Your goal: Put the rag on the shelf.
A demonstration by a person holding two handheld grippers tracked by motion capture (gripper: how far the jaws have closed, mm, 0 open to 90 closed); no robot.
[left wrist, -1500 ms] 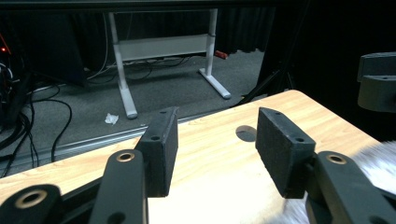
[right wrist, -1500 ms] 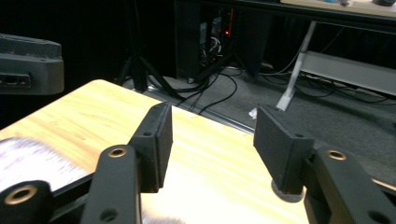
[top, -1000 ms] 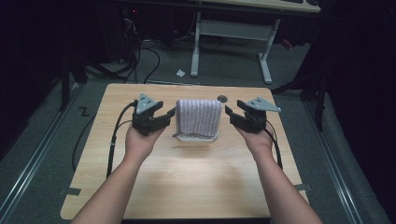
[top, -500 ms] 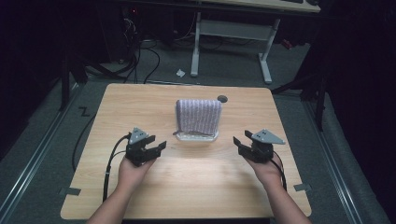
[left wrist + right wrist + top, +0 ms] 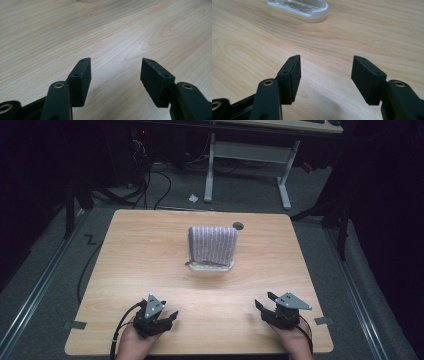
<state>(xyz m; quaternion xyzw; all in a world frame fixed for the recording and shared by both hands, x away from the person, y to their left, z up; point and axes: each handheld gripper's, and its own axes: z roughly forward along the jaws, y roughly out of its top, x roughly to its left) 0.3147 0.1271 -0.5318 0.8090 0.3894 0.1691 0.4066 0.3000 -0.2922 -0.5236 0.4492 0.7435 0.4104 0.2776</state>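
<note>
1. Table (image 5: 150, 250): light wood top, dark round hole (image 5: 238, 226) near the far edge, right of centre.
2. Main object: a white slotted rack (image 5: 210, 266) (low, oval-ended base) with a purple-grey striped cloth (image 5: 212, 243) draped over it. It sits around mid-table, nearer the far edge, just in front of the hole.
3. Orientation: the rack's long axis runs left-right across the table in the high view. The cloth hangs over the top like a saddle, its broad striped face toward the person and its fold line parallel to the long axis. The white base shows below the cloth's hem.
4. Left gripper (image 5: 167, 317): held low at the near-left edge of the table, hand (image 5: 132, 345) behind it, cable (image 5: 117, 340) trailing off the near edge. Jaws point toward the right and slightly away.
5. Left gripper (image 5: 115, 68) state: jaws spread wide, nothing between them, bare wood grain in the gap.
6. Right gripper (image 5: 264, 302): near-right edge, grey three-cornered plate on top, jaws pointing left and away, toward the rack.
7. Right gripper (image 5: 325, 67) state: also spread apart, gripping nothing. One rounded end of the rack (image 5: 299, 8) shows at the top of its own view, well apart from the tips.
8. Both grippers are well clear of the rack, one on each side of the near edge.
9. Floor beyond: cables and a white desk frame (image 5: 247, 165) (background only).
</note>
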